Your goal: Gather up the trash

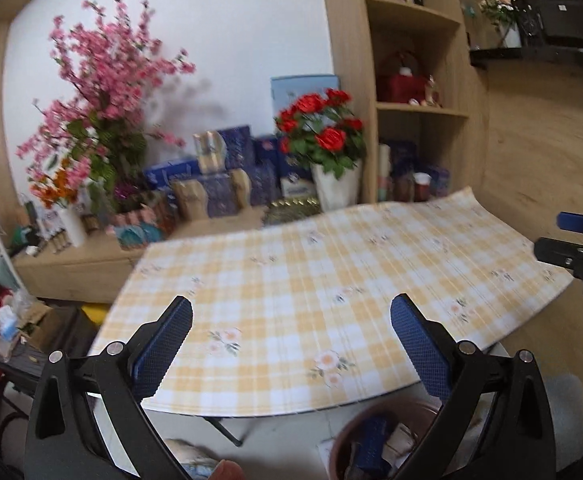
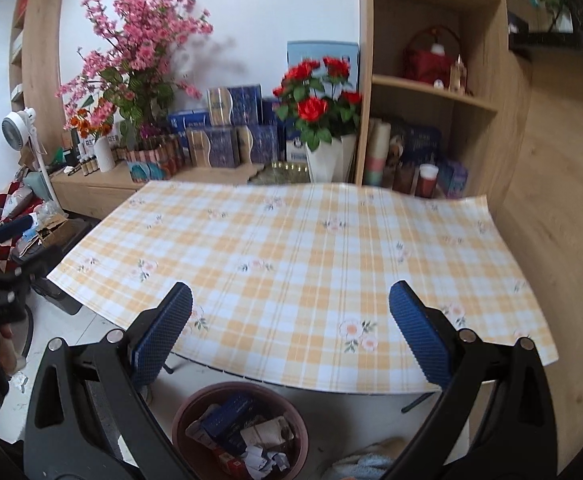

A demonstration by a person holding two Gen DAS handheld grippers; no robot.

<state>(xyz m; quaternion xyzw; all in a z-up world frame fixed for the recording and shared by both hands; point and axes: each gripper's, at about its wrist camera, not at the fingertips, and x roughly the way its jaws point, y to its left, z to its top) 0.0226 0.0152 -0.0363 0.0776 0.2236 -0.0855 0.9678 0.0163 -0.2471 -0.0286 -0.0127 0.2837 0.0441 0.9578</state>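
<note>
A brown round bin (image 2: pixel 240 432) stands on the floor in front of the table, holding a blue box, paper scraps and wrappers. It also shows in the left wrist view (image 1: pixel 379 436), partly hidden by a finger. My left gripper (image 1: pixel 291 344) is open and empty above the table's near edge. My right gripper (image 2: pixel 290 340) is open and empty above the near edge, over the bin. The table (image 2: pixel 291 256) has a yellow checked cloth with flower prints; no trash shows on it.
Behind the table a low wooden cabinet (image 2: pixel 91 188) carries pink blossoms, a red rose pot (image 2: pixel 323 120) and blue boxes. A wooden shelf unit (image 2: pixel 431 92) stands at the right. A white fan (image 2: pixel 19 128) and clutter are at the left. The right gripper (image 1: pixel 579 252) shows in the left view.
</note>
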